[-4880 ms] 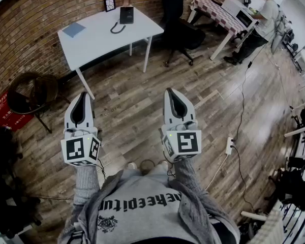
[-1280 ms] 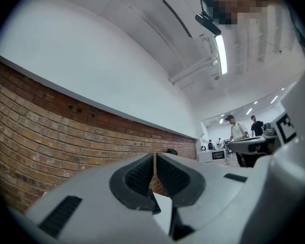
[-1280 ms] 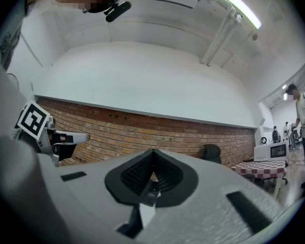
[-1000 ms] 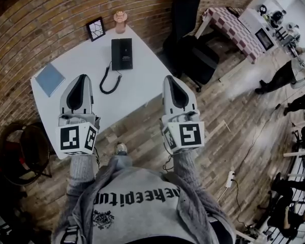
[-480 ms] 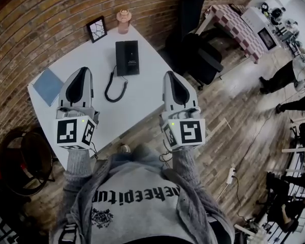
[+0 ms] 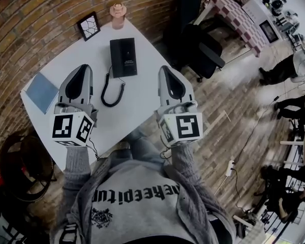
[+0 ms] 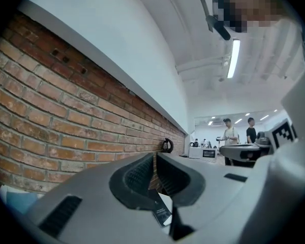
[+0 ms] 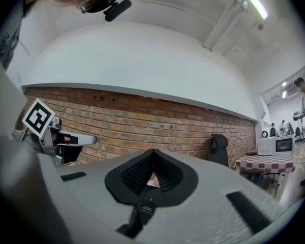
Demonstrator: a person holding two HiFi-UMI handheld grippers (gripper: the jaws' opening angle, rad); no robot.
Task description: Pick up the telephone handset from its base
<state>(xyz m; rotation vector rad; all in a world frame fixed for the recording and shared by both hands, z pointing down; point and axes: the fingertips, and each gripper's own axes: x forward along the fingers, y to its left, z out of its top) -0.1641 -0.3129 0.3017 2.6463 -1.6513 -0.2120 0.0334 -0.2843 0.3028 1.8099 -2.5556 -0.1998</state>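
Note:
The black telephone (image 6: 123,57) lies flat on the white table (image 6: 142,103), handset resting on its base, with the coiled cord (image 6: 112,90) curling toward me. My left gripper (image 6: 81,67) hovers over the table to the left of the cord, shut and empty. My right gripper (image 6: 167,69) is shut and empty too, over the table's right edge, right of the phone. In the left gripper view the left gripper (image 7: 155,156) points at the brick wall. The right gripper (image 8: 152,154) in its own view also faces the wall, tips together. Neither gripper touches the phone.
A picture frame (image 6: 88,26) and a pink pot (image 6: 117,14) stand at the table's back. A blue notebook (image 6: 40,92) lies at its left end. A black office chair (image 6: 201,50) stands to the right, a dark round seat (image 6: 20,161) to the left. People stand at far right.
Both grippers have come forward from over the floor to over the table, closer to the phone. The jaws stayed shut.

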